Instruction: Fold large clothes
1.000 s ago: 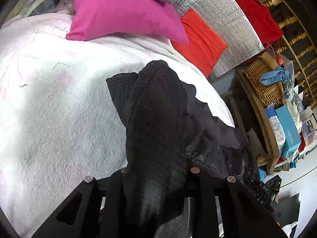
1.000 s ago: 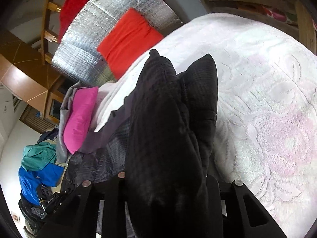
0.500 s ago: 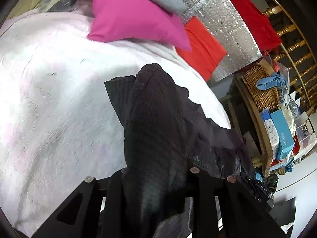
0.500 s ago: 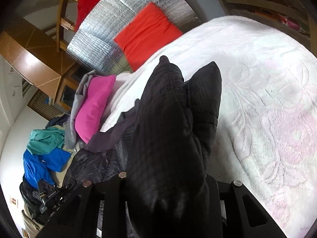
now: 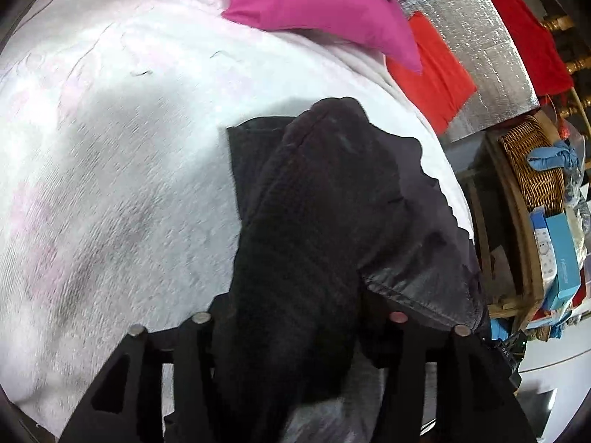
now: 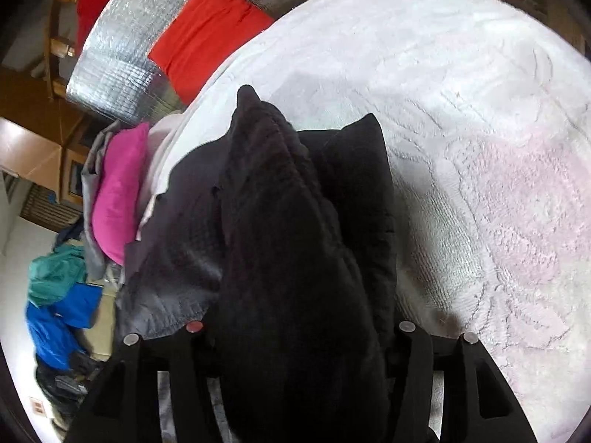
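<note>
**Dark garment bunched on the bed between two opening grippers**

The dark garment [image 5: 317,221] is black to charcoal, with a fine woven check in its surface. It lies on the bed's white, faintly pink-flowered cover [image 5: 110,184], rising in a thick rumpled ridge that runs away from each camera; a flatter grey layer with a stitched hem spreads out to one side of it. In the right wrist view the same garment [image 6: 295,240] ends in two peaked folds.

The left hand-held gripper [image 5: 295,332] has just been widening its jaws. The ridge of cloth still sits between its fingers, but clear space shows on the right side of the fabric, so the pads no longer press on it. The right hand-held gripper [image 6: 299,336] has likewise just been opening; the cloth fills most of the gap between its fingers and touches them loosely, with no pinch to be seen.

Beyond the garment a pink pillow [image 5: 321,3] lies at the bed's far edge, with a red cushion [image 5: 432,74] against a silver quilted panel [image 5: 484,37]. At the right of the left wrist view a wicker basket [image 5: 532,170] stands on a wooden shelf with a blue cloth bundle [image 5: 550,157] at its rim.
</note>
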`<action>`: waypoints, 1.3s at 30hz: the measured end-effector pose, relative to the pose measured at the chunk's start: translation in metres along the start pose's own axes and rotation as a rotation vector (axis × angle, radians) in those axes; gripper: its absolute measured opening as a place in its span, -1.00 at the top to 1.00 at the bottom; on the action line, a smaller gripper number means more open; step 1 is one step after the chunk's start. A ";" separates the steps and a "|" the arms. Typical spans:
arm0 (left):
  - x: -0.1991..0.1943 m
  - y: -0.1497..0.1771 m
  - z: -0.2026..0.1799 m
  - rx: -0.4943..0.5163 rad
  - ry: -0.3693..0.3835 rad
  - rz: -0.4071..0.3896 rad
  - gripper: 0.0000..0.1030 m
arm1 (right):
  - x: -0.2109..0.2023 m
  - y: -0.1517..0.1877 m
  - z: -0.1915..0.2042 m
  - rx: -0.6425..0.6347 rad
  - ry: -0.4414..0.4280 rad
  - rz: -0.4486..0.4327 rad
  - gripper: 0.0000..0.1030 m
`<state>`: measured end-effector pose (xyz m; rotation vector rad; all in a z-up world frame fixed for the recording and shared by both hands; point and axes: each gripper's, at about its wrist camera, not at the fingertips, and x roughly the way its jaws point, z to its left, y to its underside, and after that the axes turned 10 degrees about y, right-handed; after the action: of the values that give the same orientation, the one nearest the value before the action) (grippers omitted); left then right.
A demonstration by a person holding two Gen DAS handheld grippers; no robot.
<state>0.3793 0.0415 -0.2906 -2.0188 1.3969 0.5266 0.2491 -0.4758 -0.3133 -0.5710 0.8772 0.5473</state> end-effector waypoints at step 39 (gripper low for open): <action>0.030 -0.022 -0.072 0.351 -0.388 -0.087 -0.28 | 0.011 -0.024 0.100 -0.186 0.184 -0.141 -0.27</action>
<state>0.4089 -0.0229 -0.2507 -1.5873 1.0752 0.5552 0.3255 -0.4250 -0.2660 -0.8568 0.9570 0.4551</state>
